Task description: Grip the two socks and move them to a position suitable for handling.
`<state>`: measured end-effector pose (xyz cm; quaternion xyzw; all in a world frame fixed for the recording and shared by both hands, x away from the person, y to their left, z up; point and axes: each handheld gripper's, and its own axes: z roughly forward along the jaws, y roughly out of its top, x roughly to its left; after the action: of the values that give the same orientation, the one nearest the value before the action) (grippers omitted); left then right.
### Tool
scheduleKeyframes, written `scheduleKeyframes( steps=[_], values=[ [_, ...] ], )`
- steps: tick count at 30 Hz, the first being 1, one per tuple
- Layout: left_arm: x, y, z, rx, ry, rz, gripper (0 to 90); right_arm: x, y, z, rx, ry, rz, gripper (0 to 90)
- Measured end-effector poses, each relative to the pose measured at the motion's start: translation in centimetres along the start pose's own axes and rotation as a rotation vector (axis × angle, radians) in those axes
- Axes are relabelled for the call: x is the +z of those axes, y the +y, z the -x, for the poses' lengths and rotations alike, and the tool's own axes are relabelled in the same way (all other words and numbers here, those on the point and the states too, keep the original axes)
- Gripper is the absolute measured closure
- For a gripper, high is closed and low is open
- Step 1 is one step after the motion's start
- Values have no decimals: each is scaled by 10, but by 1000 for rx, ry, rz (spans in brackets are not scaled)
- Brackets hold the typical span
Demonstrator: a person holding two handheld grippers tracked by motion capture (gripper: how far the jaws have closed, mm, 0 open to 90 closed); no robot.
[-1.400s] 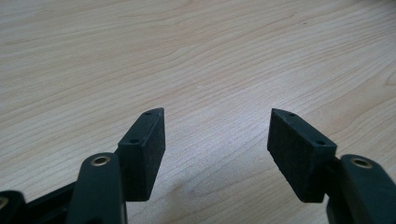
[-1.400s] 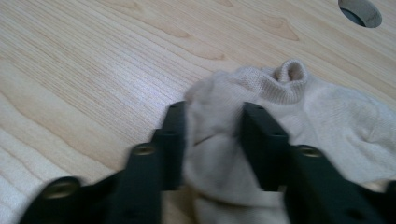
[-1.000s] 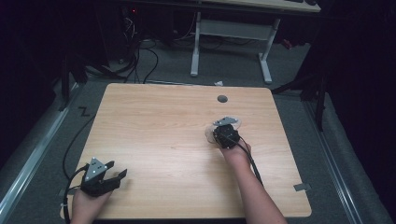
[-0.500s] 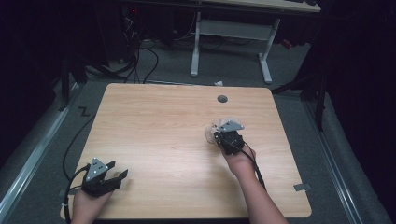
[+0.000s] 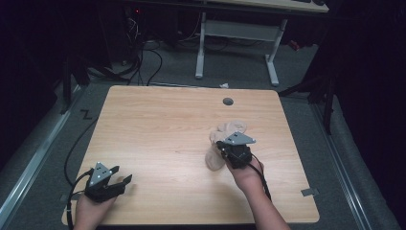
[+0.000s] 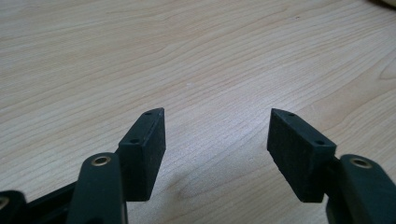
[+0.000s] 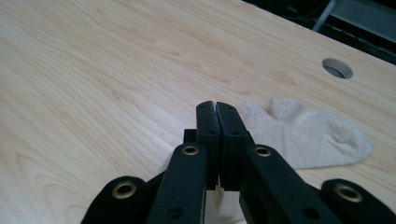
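A beige sock [image 5: 230, 128] lies right of the middle of the wooden table [image 5: 158, 124]. My right gripper [image 5: 219, 147] hovers just in front of it with one end of the sock drooping beneath it. In the right gripper view the right gripper [image 7: 217, 106] has its jaws pressed together with pale cloth pinched low between them, and the rest of the sock [image 7: 308, 135] rests flat on the wood beyond. My left gripper [image 5: 120, 178] sits near the front left corner. In the left gripper view the left gripper [image 6: 217, 116] stands open over bare wood.
A round cable hole [image 5: 228, 101] sits near the table's far edge, also seen as a hole [image 7: 337, 68] beyond the sock. Behind the table stand a white desk frame [image 5: 234, 33] and floor cables [image 5: 143, 57]. A cable [image 5: 261, 179] trails from the right gripper.
My right gripper has moved toward the near edge and risen a little, drawing one end of the sock with it. The left gripper has stayed put.
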<state>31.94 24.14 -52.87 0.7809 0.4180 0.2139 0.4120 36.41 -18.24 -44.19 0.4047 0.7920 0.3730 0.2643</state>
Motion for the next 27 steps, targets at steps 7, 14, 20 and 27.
scheduleKeyframes(
  steps=[7,14,20,27],
  values=[
    [0,0,2,5,-3,-2,377,-6,8,-25,-15,73,42,892],
    [-2,0,0,-2,0,3,378,8,12,-44,-31,121,35,892],
    [-2,0,-1,-3,2,4,378,21,1,-25,19,67,-9,891],
    [-1,0,0,-1,0,2,377,27,-23,3,86,2,-76,891]
  ],
)
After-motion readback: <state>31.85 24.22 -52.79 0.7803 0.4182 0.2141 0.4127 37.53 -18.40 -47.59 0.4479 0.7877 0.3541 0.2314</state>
